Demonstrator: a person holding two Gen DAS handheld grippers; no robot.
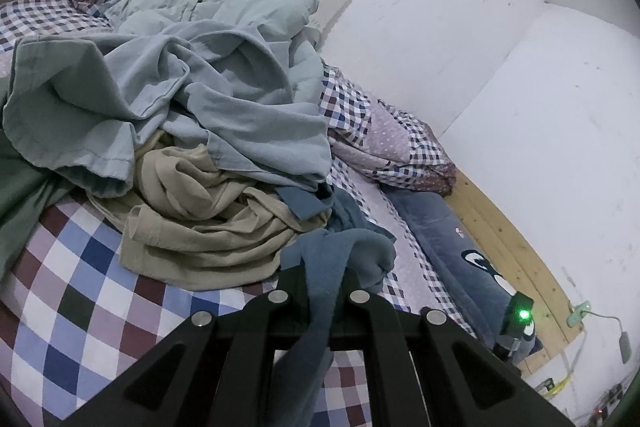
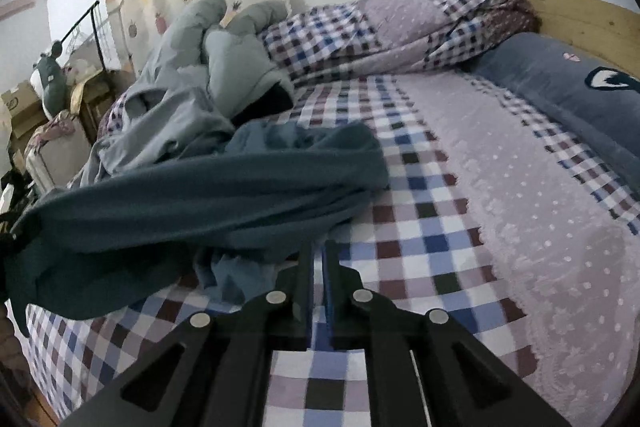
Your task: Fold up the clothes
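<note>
We pinch the blue garment (image 1: 336, 247) in the left gripper (image 1: 320, 275), its cloth bunched between the pressed jaws and trailing down behind them. The right gripper (image 2: 318, 259) has jaws nearly together; whether they nip an edge of the same cloth (image 2: 200, 195) we cannot tell. The garment sags between the two over the checked bed (image 2: 420, 227), beside the pile (image 1: 180, 87). It looks soft, light and limp, so it should droop and twist; corners or hems seem the best holds for spreading it flat.
</note>
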